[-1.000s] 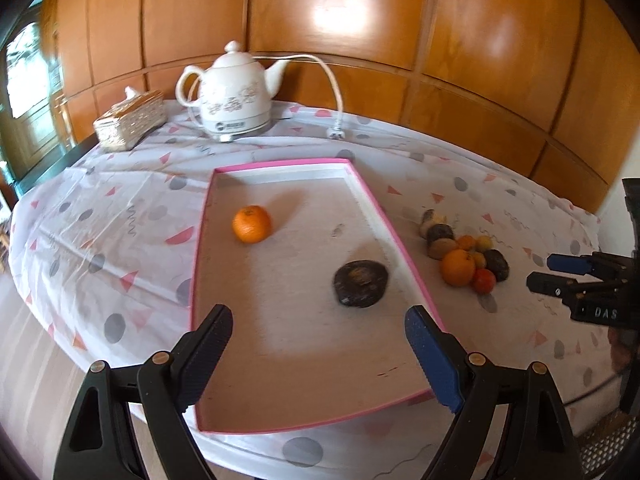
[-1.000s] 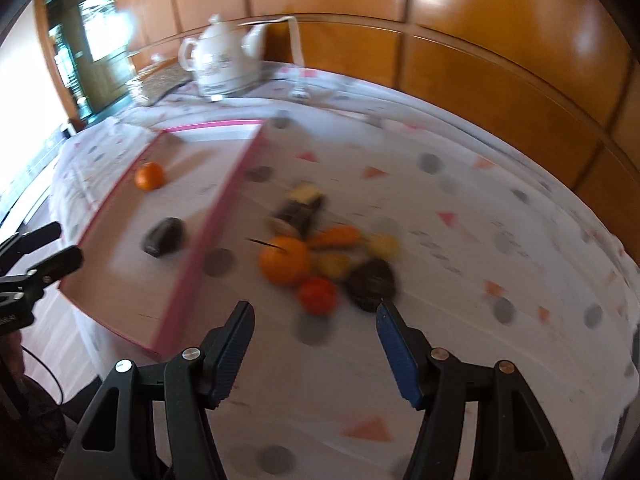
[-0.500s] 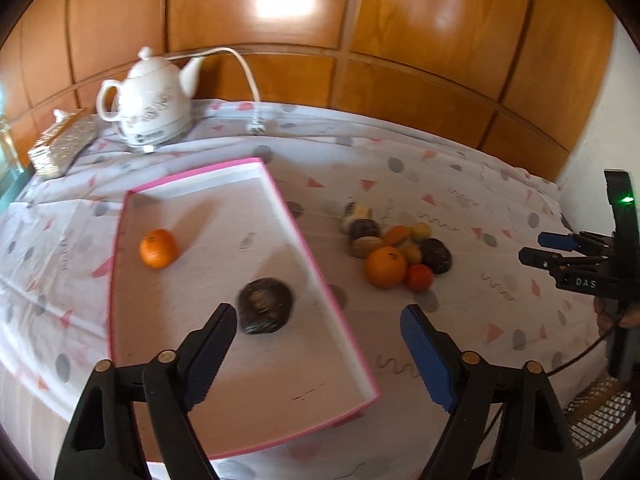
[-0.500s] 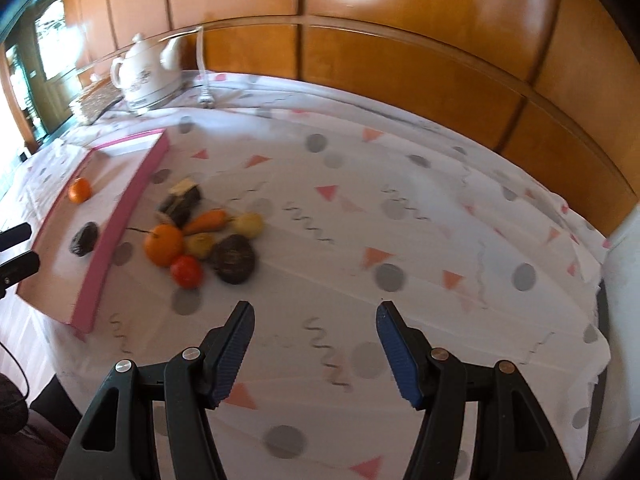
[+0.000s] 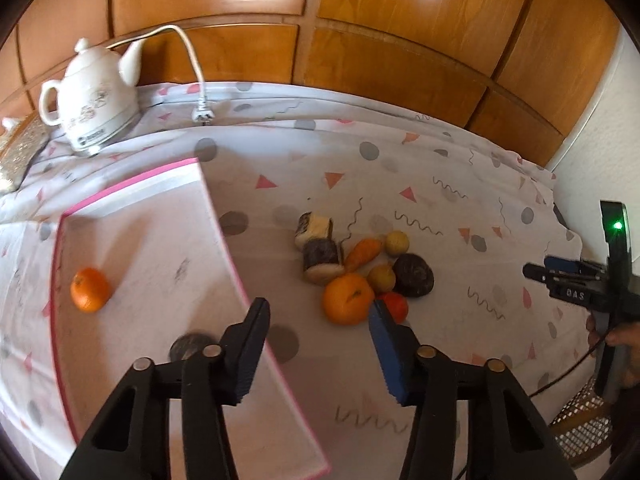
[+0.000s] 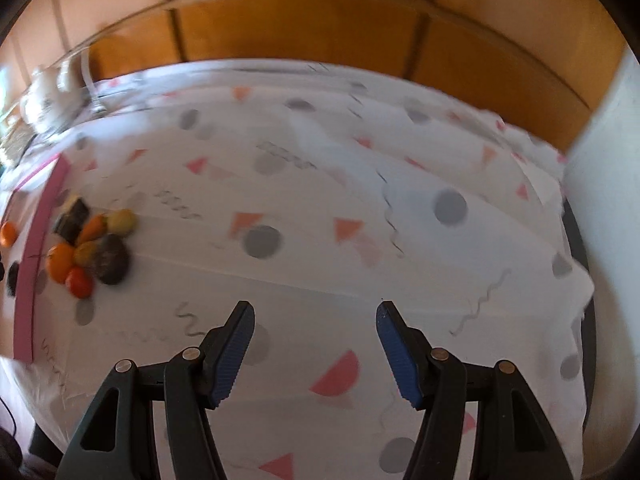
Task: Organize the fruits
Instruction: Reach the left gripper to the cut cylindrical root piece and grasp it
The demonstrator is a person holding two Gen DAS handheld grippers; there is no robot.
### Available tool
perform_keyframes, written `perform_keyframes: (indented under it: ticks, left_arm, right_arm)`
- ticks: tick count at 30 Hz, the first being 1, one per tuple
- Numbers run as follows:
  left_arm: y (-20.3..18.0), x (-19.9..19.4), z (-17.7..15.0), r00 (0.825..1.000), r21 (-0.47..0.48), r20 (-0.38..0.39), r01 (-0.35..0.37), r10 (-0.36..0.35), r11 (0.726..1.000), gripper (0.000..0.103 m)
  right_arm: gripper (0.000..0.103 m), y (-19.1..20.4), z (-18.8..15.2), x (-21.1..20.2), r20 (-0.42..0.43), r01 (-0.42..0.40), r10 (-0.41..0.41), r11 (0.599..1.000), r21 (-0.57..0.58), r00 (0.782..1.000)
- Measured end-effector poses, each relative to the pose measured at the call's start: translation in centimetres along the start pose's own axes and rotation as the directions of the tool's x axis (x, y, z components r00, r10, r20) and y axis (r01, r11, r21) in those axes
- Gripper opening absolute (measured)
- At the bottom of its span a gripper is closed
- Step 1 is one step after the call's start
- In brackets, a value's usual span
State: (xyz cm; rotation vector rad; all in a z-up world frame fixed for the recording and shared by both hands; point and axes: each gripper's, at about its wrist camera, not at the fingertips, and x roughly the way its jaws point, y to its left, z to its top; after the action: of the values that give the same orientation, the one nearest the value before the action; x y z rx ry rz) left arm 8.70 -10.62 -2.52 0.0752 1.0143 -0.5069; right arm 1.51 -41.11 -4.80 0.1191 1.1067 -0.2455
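Observation:
A pink-rimmed tray point(image 5: 224, 232) lies at the left, holding a small orange point(image 5: 90, 289) and a dark round fruit point(image 5: 188, 346) partly hidden by my left finger. Right of it sits a fruit pile: a big orange point(image 5: 346, 298), a red fruit point(image 5: 396, 306), a dark fruit point(image 5: 414, 274), a carrot point(image 5: 362, 252) and two cut logs point(image 5: 320, 248). My left gripper point(image 5: 318, 314) hovers just before the big orange, its jaws closing with nothing between them. My right gripper point(image 6: 314, 314) hangs open over bare cloth, far right of the pile point(image 6: 92, 252); the right gripper point(image 5: 560, 274) shows at the right edge of the left wrist view.
A white kettle point(image 5: 94, 106) with its cord and plug point(image 5: 202, 114) stands at the back left beside a woven box point(image 5: 18, 148). Wood panelling backs the table. The patterned cloth point(image 6: 360, 200) stretches to the right edge near a white wall.
Both views swung rightwards: the left gripper went from over the tray to in front of the fruit pile and its jaws narrowed. The right gripper moved off the pile over bare cloth.

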Motion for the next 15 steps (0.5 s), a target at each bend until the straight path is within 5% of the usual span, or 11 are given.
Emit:
perform_keyframes:
  ticks: [15]
  left_arm:
    - [0.2, 7.8, 5.8, 0.993, -0.017, -0.113, -0.023, 0.021, 1.000, 0.048]
  right_arm:
    - [0.064, -1.8, 0.2, 0.1, -0.005, -0.034, 0.034, 0.997, 0.072, 0.999]
